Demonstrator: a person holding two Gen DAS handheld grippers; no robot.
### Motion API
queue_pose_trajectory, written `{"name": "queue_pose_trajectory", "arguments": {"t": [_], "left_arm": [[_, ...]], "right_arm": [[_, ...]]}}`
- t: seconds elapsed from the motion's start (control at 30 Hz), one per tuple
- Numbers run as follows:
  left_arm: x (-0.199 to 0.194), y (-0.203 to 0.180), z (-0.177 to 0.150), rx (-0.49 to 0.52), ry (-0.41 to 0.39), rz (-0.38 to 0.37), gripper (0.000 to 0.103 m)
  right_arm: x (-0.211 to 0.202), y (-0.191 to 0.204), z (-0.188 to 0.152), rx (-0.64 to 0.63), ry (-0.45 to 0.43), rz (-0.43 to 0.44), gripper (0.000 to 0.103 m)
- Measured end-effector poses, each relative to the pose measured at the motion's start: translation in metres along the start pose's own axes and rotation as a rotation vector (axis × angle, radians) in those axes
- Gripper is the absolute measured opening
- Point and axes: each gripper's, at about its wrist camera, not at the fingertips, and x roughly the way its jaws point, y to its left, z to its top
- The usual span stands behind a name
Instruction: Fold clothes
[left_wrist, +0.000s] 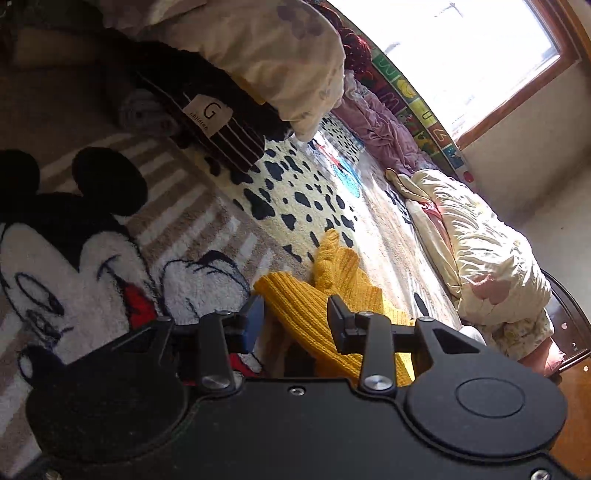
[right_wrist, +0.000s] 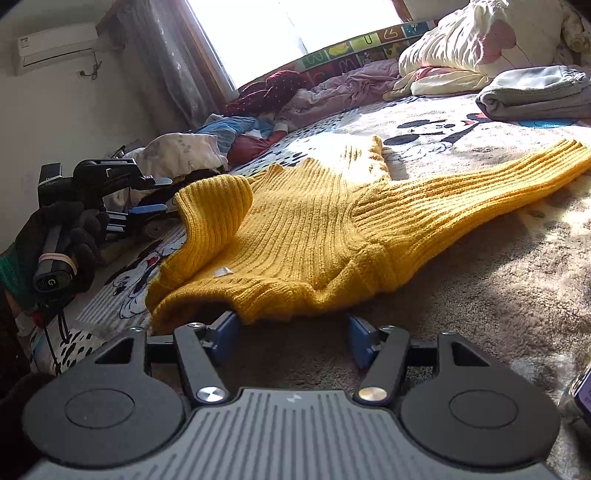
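Lying flat, ribbed mustard knit sweater covers fuzzy cartoon-print blanket.

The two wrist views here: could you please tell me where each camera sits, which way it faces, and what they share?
Left wrist: sits behind the left gripper, looking across the cartoon-mouse printed fleece blanket toward the bright wood-framed window; its own open jaws show.
Right wrist: sits low behind the right gripper, facing the mustard-yellow ribbed knit sweater; its open jaws, the other gripper and a dark-gloved hand show.
Shared: sweater, blanket, window, the cream crumpled quilt.
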Motion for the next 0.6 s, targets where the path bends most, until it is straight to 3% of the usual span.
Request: {"name": "queue_pose_trajectory", "arguments": {"t": [0.13,0.23,0.3,0.37,0.6], "left_arm": [[0.016,0.011,-0.009,-0.131,0.042,-0.043,0.053],[0.031,0.007,-0.019,-0.19,0.059,-0.053,0.052],[0.034,0.0,-0.023,-0.202,0.041,-0.083,0.024],[0.029,-0.009,-0.023,-0.176,0.015,-0.08,0.007],[-0.047,-0.022,0.009,0.054,-0.149,-0.078,0.006]], "right_arm": [[0.001,0.001,-0.001,-0.008,-0.003,0.0,0.064],[0.0,0.002,-0.002,-0.014,-0.005,0.0,0.064],[0.0,0.002,-0.002,-0.023,-0.005,-0.001,0.064],[-0.001,0.003,-0.003,-0.033,-0.006,-0.005,0.064],[-0.01,0.007,-0.001,-0.015,0.003,-0.034,0.064]]}}
